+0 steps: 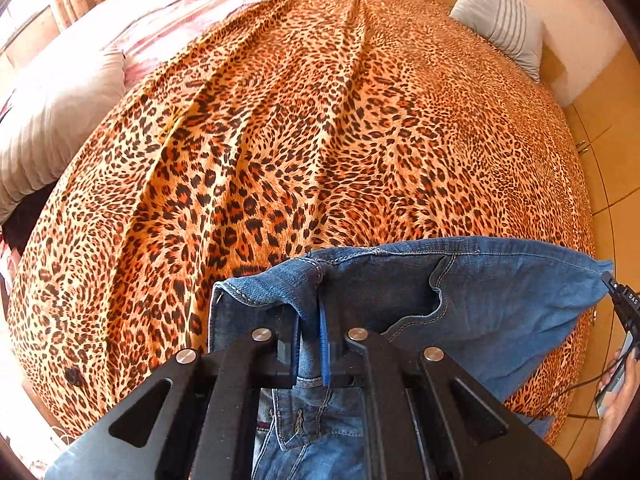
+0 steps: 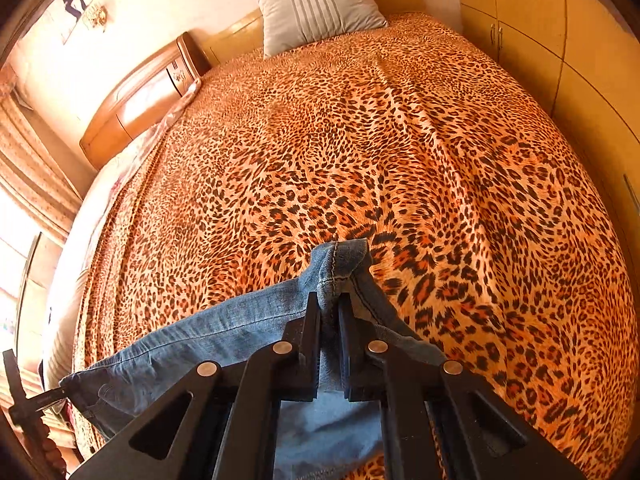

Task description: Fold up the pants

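While the blue jeans point(image 1: 492, 300) hang stretched between the two grippers above the leopard-print bedspread point(image 1: 320, 140), the left gripper point(image 1: 316, 336) has its fingers clamped on the waistband end. The right gripper point(image 2: 330, 312) pinches a hem. Beyond both sets of fingers, a grey striped pillow point(image 2: 320, 8) leans at the headboard.

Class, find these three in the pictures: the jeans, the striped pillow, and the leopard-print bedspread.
jeans point(image 1: 500, 304): left wrist view, on the blue denim panel beside the pocket seam.
striped pillow point(image 2: 320, 4): right wrist view, on its striped middle.
leopard-print bedspread point(image 2: 360, 152): right wrist view, on a bare stretch mid-bed.
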A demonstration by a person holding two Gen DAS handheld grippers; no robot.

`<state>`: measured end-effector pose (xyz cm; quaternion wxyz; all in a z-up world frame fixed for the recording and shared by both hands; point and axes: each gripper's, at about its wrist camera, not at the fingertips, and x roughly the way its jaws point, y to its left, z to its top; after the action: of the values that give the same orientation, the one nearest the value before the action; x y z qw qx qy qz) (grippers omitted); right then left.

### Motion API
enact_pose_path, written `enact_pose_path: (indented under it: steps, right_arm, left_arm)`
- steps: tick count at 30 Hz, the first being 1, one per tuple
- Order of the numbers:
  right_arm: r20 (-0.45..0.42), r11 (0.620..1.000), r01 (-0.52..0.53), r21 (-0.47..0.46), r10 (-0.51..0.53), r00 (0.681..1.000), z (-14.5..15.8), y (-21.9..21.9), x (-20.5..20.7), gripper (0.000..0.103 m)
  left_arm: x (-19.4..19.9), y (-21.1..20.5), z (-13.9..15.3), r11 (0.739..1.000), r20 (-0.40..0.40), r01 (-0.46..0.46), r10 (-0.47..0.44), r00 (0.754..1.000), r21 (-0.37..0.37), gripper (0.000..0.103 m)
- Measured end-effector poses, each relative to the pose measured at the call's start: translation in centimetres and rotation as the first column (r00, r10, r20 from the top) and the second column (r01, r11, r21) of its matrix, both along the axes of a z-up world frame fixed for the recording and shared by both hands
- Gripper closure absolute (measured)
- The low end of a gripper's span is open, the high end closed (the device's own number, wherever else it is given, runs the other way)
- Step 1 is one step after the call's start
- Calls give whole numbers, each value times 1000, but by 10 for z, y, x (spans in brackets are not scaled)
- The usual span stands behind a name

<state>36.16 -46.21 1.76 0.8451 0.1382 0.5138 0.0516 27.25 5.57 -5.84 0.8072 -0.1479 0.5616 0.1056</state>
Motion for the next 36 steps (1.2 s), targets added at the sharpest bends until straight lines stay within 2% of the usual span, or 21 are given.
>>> enact_pose_path:
  steps: [3, 8, 13, 17, 19, 22, 25, 27, 29, 31, 33, 35, 36]
  right_arm:
    - [35, 999, 21, 31, -22, 999, 19, -11, -31, 96]
    - [87, 995, 53, 79, -60, 994, 46, -32, -90, 96]
    - [124, 988, 90, 125, -106, 987, 60, -56, -158, 96]
    - [128, 981, 114, 158, -135, 982, 62, -74, -220, 96]
    - [114, 979, 124, 162, -143, 983, 57, -81, -253, 96]
    - [44, 975, 151, 160, -160, 986, 32, -89, -303, 91]
    - [-163, 977, 195, 89, -179, 970, -26, -98, -339, 91]
    - [-261, 972, 231, 42, -212, 942, -53, -105, -358, 88]
    - [-281, 957, 283, 65, -254, 925, -57, -114, -376, 88]
    - [-269, 946, 308, 97, -273, 924, -48, -120, -386, 86]
    - [-254, 942, 318, 106, -284, 925, -36, -123, -389, 72]
    - [-245, 928, 337, 157, -294, 924, -28, -124, -390, 63]
    - [-248, 916, 352, 195, -301, 921, -28, -125, -390, 59]
  left_arm:
    - [-32, -1, 24, 1000, 53, 6, -7, 999, 19, 97]
    - [-78, -6, 53, 1000, 124, -3, 2, 992, 7, 97]
    - [-129, -11, 68, 1000, 169, -12, 14, 986, -14, 97]
    - [-175, -16, 65, 999, 162, -14, 20, 987, -41, 97]
    - [-199, -16, 54, 998, 130, -15, 22, 991, -60, 97]
    - [-227, -18, 14, 997, 16, -6, 8, 1000, -71, 97]
    - [-244, -18, -38, 995, -155, -17, 2, 988, -95, 97]
    - [-255, -11, -51, 988, -205, -51, 20, 979, -143, 95]
    - [-268, -7, -43, 979, -196, -84, 46, 980, -188, 91]
    - [-276, -1, -31, 975, -188, -107, 71, 980, -194, 85]
    - [-284, 4, -22, 959, -180, -138, 95, 979, -248, 75]
    - [-290, 6, -18, 928, -173, -183, 132, 976, -324, 45]
    - [-291, 4, -17, 912, -164, -200, 149, 975, -359, 41]
